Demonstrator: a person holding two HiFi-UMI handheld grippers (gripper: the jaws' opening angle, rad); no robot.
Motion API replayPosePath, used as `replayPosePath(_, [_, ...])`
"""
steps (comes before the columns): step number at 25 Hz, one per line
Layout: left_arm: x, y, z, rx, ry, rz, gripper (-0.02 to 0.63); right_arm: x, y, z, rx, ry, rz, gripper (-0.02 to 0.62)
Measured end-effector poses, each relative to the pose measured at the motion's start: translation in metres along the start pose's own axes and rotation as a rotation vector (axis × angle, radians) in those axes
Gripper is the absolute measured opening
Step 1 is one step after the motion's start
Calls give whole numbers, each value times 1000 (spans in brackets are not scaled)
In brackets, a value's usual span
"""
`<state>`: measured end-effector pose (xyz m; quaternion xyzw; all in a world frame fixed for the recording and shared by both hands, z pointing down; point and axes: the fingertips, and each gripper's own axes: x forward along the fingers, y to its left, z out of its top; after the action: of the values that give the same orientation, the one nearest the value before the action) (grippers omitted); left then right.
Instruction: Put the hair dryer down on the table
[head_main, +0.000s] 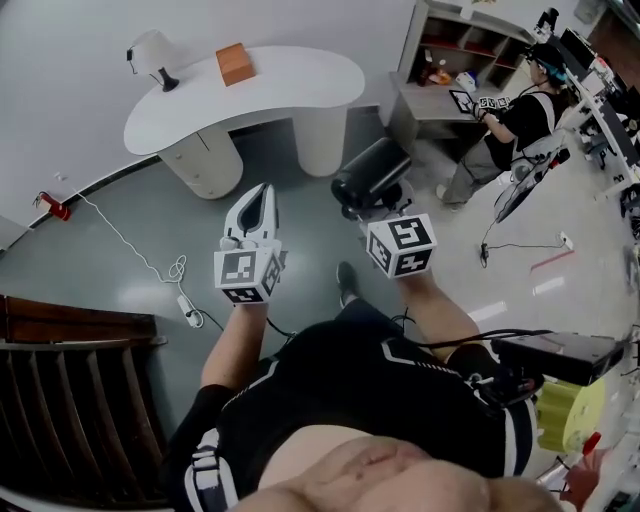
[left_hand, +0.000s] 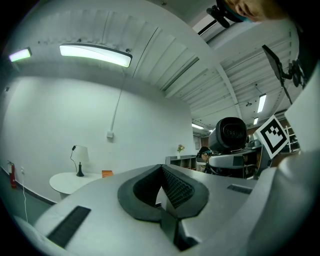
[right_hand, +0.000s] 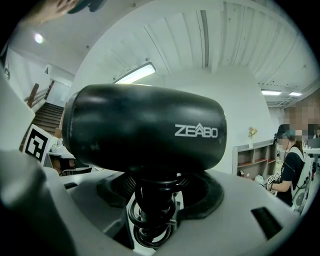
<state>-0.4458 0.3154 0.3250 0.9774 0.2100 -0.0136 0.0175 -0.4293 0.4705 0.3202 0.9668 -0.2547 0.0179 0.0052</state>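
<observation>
Head view: your right gripper (head_main: 380, 205) holds the hair dryer (head_main: 370, 175) in the air above the floor, well apart from the white counter (head_main: 300, 85), so this looks like the carrying step.

Left gripper view: your left gripper (left_hand: 161, 172) has its jaws clenched together on nothing.

Right gripper view: the jaws grasp the dryer's cord-wrapped handle. Next you need to reach the counter, lower the dryer and release it.

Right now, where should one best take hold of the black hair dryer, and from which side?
Grip the hair dryer by its narrow handle, coming from under the barrel, which looks too bulky to clamp. The right claw holds it this way.
</observation>
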Motion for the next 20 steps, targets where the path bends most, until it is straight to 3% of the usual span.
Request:
replayPosePath(10, [74, 34, 3, 4, 7, 57, 31, 76, -44, 3, 14, -5, 52, 267])
replayPosePath(20, [174, 41, 3, 9, 24, 65, 31, 147, -119, 7, 37, -7, 80, 267])
